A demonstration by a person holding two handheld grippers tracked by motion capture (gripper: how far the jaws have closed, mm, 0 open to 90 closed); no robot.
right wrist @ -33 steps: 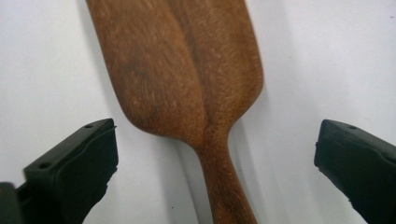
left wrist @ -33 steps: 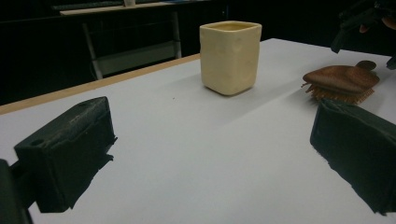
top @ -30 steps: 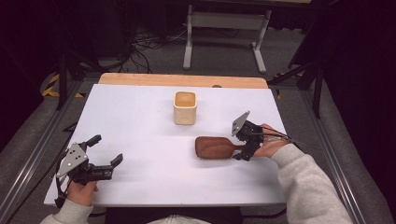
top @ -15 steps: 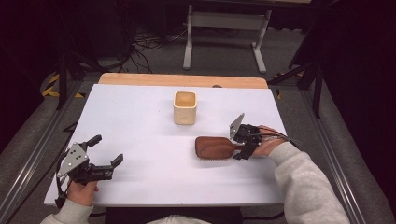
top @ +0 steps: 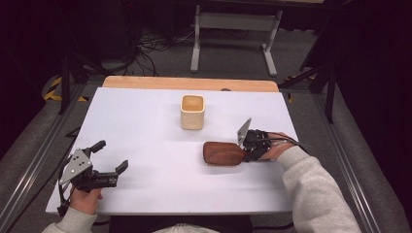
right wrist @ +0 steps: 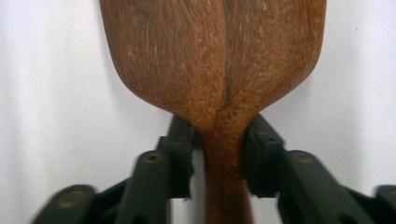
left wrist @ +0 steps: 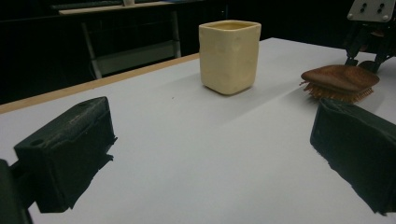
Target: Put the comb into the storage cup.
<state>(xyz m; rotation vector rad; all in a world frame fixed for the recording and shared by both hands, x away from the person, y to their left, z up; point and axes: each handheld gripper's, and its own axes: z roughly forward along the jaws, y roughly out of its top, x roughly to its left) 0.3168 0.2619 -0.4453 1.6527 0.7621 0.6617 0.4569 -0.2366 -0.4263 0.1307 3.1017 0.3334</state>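
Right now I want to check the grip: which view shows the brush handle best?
The right gripper view: the right gripper pinches the brush at its handle, close up. The high view shows the brush small; the left gripper view shows its bristles side-on.

On the table (top: 145, 121), the cup (top: 192, 111) stands behind the brush (top: 223, 153), which lies right of centre.

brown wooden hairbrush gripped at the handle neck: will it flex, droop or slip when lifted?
The brown wooden hairbrush looks like solid carved wood, so probably rigid, no flex. The right gripper closes on the narrow neck while the broad head sticks out beyond, so it may tip head-down. The smooth, tapering neck could slide between the pads; bristles face the white table.
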